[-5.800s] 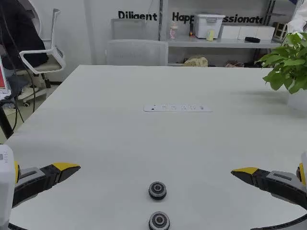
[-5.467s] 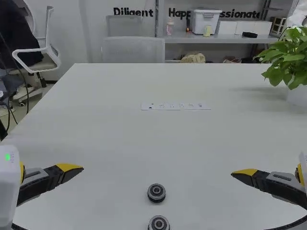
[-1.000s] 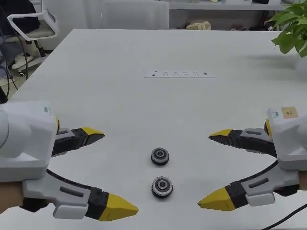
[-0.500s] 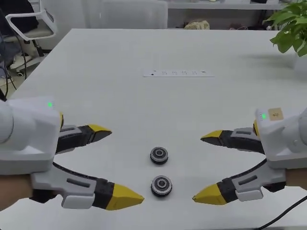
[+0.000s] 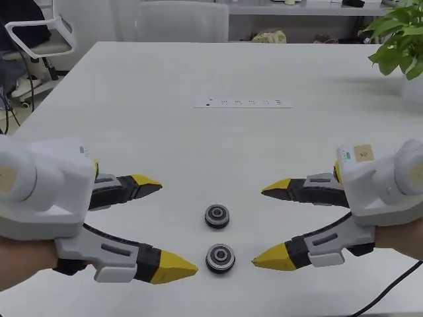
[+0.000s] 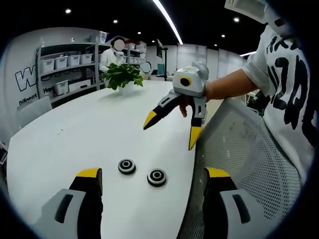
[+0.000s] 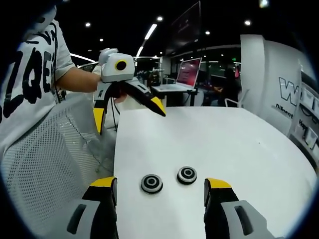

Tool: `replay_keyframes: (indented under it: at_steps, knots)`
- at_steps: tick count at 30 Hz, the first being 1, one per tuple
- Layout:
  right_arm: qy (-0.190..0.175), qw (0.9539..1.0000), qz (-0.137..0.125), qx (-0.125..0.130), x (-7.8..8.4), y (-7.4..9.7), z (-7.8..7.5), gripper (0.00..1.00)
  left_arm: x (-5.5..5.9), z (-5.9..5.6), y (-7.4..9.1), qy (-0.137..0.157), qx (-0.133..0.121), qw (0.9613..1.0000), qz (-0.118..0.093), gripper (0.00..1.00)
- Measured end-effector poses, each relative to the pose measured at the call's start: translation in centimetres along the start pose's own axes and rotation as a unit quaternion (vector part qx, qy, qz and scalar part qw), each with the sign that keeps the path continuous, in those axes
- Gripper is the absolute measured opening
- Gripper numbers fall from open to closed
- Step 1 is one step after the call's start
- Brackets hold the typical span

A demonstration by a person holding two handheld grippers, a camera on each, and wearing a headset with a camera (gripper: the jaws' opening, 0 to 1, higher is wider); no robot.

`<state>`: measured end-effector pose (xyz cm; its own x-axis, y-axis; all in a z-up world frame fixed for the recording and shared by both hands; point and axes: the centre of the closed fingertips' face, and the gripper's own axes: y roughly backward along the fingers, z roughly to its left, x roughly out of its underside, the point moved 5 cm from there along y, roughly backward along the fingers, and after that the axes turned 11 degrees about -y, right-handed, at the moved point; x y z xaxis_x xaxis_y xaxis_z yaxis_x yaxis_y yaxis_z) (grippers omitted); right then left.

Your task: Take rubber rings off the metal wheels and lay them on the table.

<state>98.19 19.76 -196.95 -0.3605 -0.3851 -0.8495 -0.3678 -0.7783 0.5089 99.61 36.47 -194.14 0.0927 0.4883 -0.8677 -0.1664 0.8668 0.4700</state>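
Closing in on the work: left tongs (image 5: 177, 227) and right tongs (image 5: 259, 227) both gape wide, with nothing between the jaws of either, tips aimed inward at each other across the two wheels. Near wheel (image 5: 220, 257) lies flat on the counter (image 5: 198, 132) between the two lower yellow tips, close to both but touched by neither. Far wheel (image 5: 217, 215) lies flat just beyond it, apart from it, about level with the gap between the upper tips. Each wheel carries its dark ring (image 5: 209, 258) round the outside; no ring lies loose on the counter

Judgement: task at its very start, first grasp not yet made. Next move, as I read it: one pair of tongs pins a wheel by its metal sides, the other catches the ring's edge and peels it off. That calls for a narrow bite on a thin, low target. The wheel is small and free to slide on a smooth counter, so steadying comes first. Which wheel is meant first I cannot tell; the near one sits closer to both tongs
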Motion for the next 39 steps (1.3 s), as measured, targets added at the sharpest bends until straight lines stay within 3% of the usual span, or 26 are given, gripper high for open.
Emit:
replay_keyframes:
  at_steps: [21, 39]
  knots:
    - [0.021, 0.9995, 0.015, -0.021, 0.6, -1.5, 0.0, 0.60, 0.7, -0.2, -1.9, -0.020, 0.038, 0.9990, 0.007, 0.72]
    - [0.026, 0.9986, 0.030, -0.034, 1.5, -2.6, -0.2, 0.52, 1.7, -0.2, -3.3, -0.014, 0.061, 0.9979, 0.016, 0.62]
